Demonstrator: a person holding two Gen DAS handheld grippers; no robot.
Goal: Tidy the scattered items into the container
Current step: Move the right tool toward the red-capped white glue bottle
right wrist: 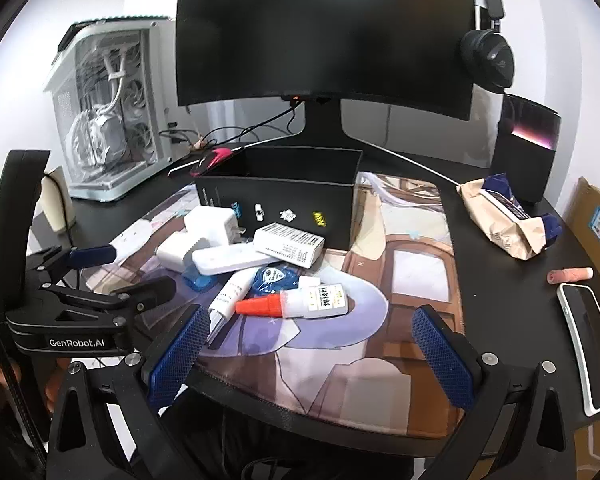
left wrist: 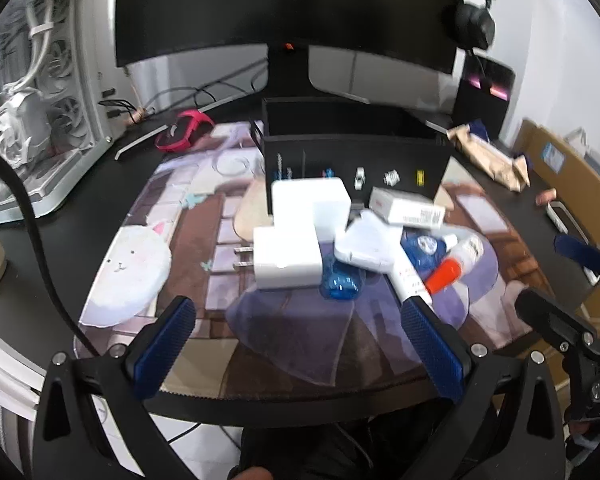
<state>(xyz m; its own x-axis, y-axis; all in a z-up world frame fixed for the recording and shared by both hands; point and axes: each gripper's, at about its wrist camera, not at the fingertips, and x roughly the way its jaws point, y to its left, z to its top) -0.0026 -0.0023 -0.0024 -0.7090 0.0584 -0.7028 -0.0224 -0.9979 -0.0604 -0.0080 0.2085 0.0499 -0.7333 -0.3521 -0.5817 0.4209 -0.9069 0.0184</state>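
Both pairs of jaws stand wide apart with nothing between them. The left gripper (left wrist: 298, 344) hangs over the near edge of the worktop (right wrist: 512, 280), its right blue pad just beside the end of a white tube (left wrist: 410, 278). The right gripper (right wrist: 306, 354) hangs over the near edge too, to the right of the left one, above the printed desk mat (right wrist: 412, 272).

The scattered items lie in a heap in the middle of the mat: two white chargers (left wrist: 288, 256), a flat white adapter (left wrist: 366, 246), a small white carton (left wrist: 406, 206), blue plastic packets (left wrist: 342, 282) under them, and a white bottle with an orange cap (right wrist: 296, 304) lying on its side. The black open box (right wrist: 284, 196) stands just behind the heap, toward the far edge, in front of the monitor (right wrist: 324, 36).

Near the right edge lie a crumpled paper bag (right wrist: 504, 220), a small pink roll (right wrist: 570, 275) and a phone (right wrist: 590, 344). A white computer case (right wrist: 104, 120) stands at the far left corner.
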